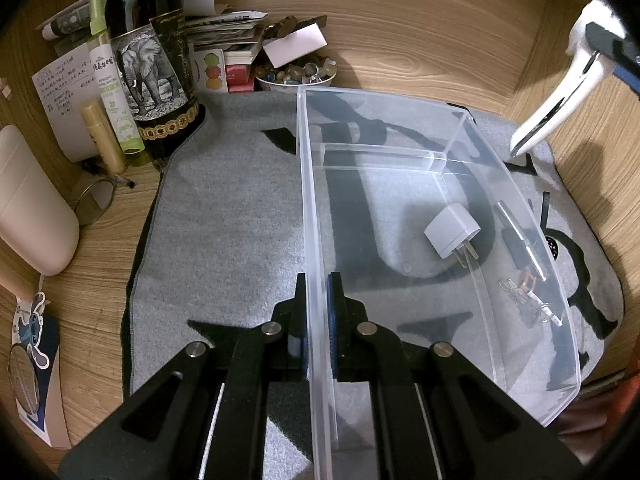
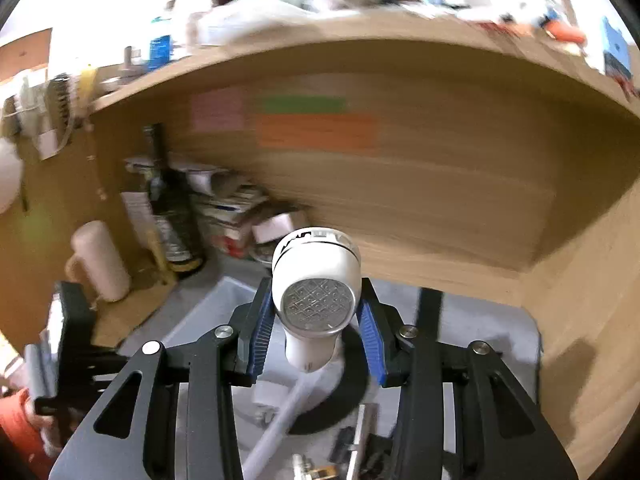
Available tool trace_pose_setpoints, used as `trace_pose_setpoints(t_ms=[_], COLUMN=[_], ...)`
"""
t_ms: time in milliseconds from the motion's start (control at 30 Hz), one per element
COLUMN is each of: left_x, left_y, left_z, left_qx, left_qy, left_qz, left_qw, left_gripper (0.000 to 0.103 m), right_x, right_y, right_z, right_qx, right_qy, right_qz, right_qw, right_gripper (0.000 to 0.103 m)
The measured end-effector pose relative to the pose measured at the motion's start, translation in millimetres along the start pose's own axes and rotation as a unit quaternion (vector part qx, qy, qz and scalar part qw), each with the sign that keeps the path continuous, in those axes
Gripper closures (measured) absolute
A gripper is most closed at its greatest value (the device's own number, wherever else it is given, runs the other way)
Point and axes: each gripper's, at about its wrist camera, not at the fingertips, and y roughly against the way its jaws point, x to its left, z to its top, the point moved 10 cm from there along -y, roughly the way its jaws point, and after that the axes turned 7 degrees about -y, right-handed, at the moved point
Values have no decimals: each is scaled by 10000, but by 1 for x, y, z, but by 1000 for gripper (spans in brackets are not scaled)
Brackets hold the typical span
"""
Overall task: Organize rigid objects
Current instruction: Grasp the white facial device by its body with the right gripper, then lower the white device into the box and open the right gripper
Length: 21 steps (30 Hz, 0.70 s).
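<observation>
**Two grippers at work: one pinning the bin, one carrying a shaver**

Two things are already lying inside the clear plastic bin (image 1: 440, 208): a white plug adapter (image 1: 450, 234) near its middle and a small clip (image 1: 524, 300) by its right wall, with a dark slim item between them that is too unclear to name. The left gripper (image 1: 318, 320) is clamping the bin's left wall, fingers (image 1: 334, 312) closed tight on the thin plastic. The right gripper (image 2: 316, 320) is holding a white lint shaver (image 2: 316, 284) above the bin, its blue-padded fingers (image 2: 260, 328) pressing on the shaver's rounded head; seen from the left wrist, the shaver (image 1: 560, 92) is hanging just past the bin's far right corner, over the grey mat (image 1: 224, 208).

Risk, as I judge it: the head is smooth and curved, so it may be slipping in the grip and dropping onto the adapter. Its handle could also catch the bin's inner divider (image 1: 380, 152) and tip the bin.
</observation>
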Motion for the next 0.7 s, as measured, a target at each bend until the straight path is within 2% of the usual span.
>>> trace_pose_setpoints(t_ms=[200,467,700], left_x=[0,1,1], left_y=[0,0,0], left_z=[0,1,3], left_qx=[0,-5,-14], left_qy=[-1,6,-5], left_qz=[3,-2,-3], left_qw=[10000,10000,10000], left_gripper=[96,96,96], right_x=[35,67,77], right_y=[-7,-43,-69], right_z=[-13,-48,-69], right_qx=[209,923,1413], right_qy=[221,457,399], right_qz=[427,725,934], right_qw=[9986,9920,9847], right_gripper=[66,66,66])
